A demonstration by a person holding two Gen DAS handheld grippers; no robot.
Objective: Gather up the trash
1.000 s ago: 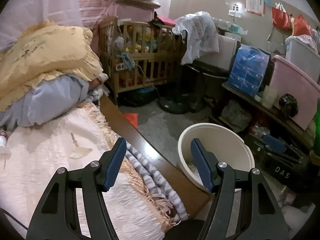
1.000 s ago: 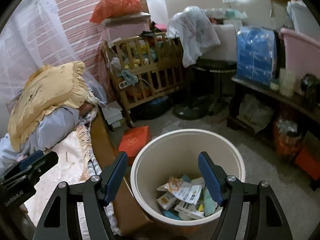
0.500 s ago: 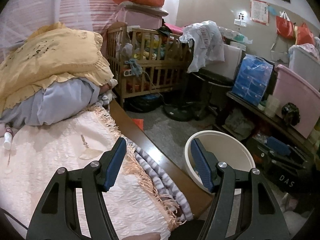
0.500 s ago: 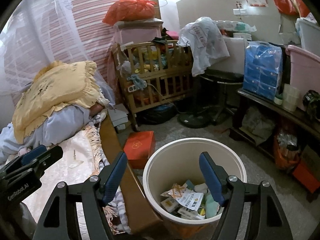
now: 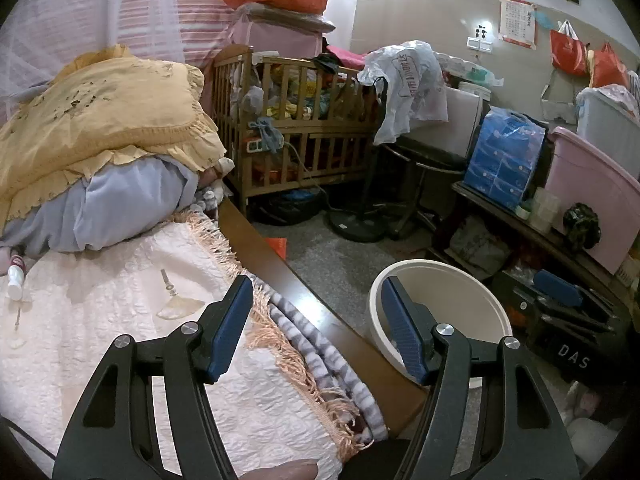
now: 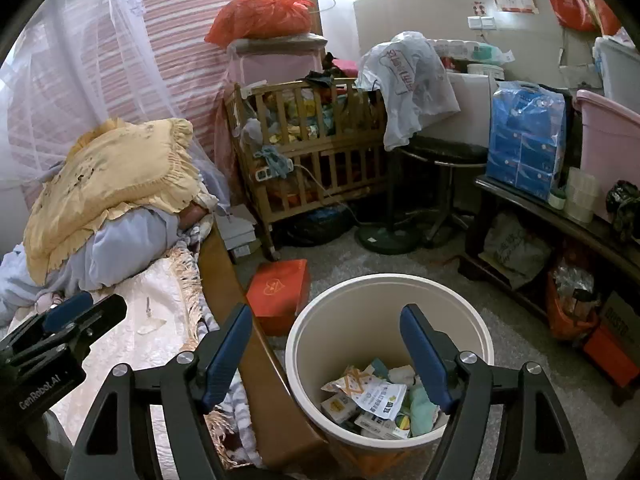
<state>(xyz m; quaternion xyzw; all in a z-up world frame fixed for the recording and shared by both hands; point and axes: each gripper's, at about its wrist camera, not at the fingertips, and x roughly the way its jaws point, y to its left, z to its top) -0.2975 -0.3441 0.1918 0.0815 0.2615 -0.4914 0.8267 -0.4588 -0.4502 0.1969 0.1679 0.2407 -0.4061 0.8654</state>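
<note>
A: Is there room over the bin (image 6: 390, 292)?
B: Yes, its mouth is open above the trash (image 6: 376, 396). The bed rail (image 6: 256, 376) presses its left side; the orange box (image 6: 278, 292) stands just behind.
A: Right side?
B: Bare floor (image 6: 520, 344) up to the low shelf (image 6: 560, 216).

A yellow frilled pillow (image 5: 100, 120) lies on a pale blue bundle (image 5: 112, 208) at the head of the bed; a wooden crib (image 5: 296, 128) (crammed with clutter) stands beyond; an orange box (image 6: 280, 294) sits on the floor; blue tissue packs (image 6: 526, 140) rest on a dark shelf (image 6: 540, 208).
</note>
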